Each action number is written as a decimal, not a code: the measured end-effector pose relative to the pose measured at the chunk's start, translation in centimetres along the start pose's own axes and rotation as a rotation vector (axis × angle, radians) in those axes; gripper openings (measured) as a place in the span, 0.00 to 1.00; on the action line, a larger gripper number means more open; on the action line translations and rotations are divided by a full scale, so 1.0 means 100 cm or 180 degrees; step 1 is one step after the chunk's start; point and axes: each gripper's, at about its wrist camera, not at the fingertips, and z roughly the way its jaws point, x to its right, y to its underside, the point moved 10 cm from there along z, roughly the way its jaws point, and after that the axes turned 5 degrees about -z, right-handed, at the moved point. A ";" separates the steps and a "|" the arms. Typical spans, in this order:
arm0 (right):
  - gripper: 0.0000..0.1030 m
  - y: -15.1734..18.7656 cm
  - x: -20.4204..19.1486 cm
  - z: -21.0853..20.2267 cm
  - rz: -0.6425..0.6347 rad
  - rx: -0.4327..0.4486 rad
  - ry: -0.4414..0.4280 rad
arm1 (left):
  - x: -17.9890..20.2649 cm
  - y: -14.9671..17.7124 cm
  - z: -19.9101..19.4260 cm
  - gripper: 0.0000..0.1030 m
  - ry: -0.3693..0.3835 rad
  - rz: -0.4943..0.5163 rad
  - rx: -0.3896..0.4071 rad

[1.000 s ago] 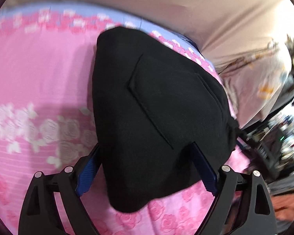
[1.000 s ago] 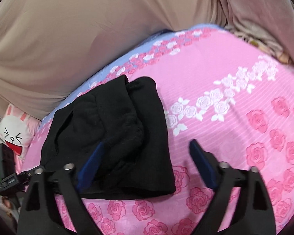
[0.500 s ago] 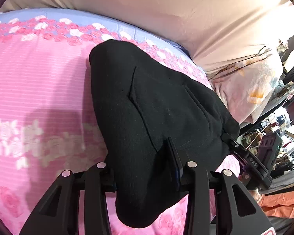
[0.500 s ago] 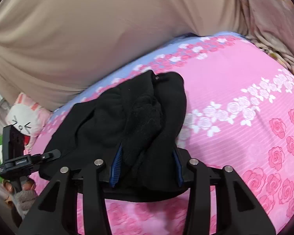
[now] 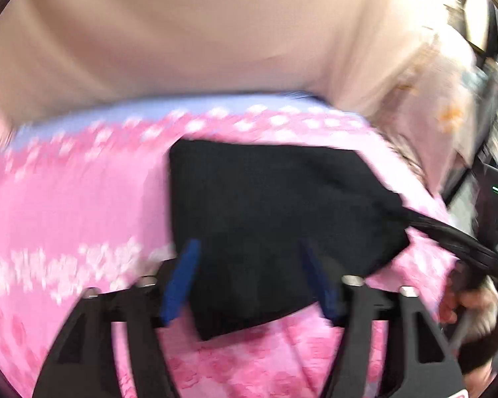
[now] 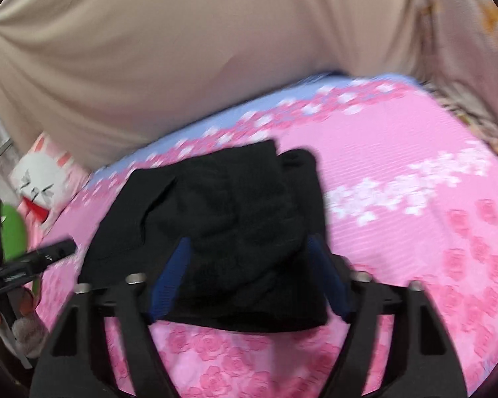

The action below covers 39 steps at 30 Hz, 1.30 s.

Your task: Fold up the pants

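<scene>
The black pants (image 5: 275, 212) lie folded into a compact bundle on the pink rose-print bedsheet (image 5: 66, 205). My left gripper (image 5: 252, 278) is open, its blue pads either side of the bundle's near edge, holding nothing. In the right wrist view the pants (image 6: 229, 219) show a rumpled top layer. My right gripper (image 6: 252, 275) is open too, pads straddling the bundle's near edge. Both views are motion-blurred.
A beige curtain (image 6: 182, 49) hangs behind the bed. A rabbit-face cushion (image 6: 43, 179) lies at the bed's left end, a pale floral quilt (image 5: 425, 99) at the right end. The other gripper shows at each view's edge (image 6: 26, 262).
Half a second ago both grippers were shut on the pants. Both have now opened and let go, and have drawn back a little. The bundle rests on the bed.
</scene>
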 end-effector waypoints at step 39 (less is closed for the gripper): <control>0.14 0.016 0.044 0.007 -0.0175 -0.0106 0.0426 | 0.047 -0.075 -0.012 0.05 -0.0014 -0.0004 0.0345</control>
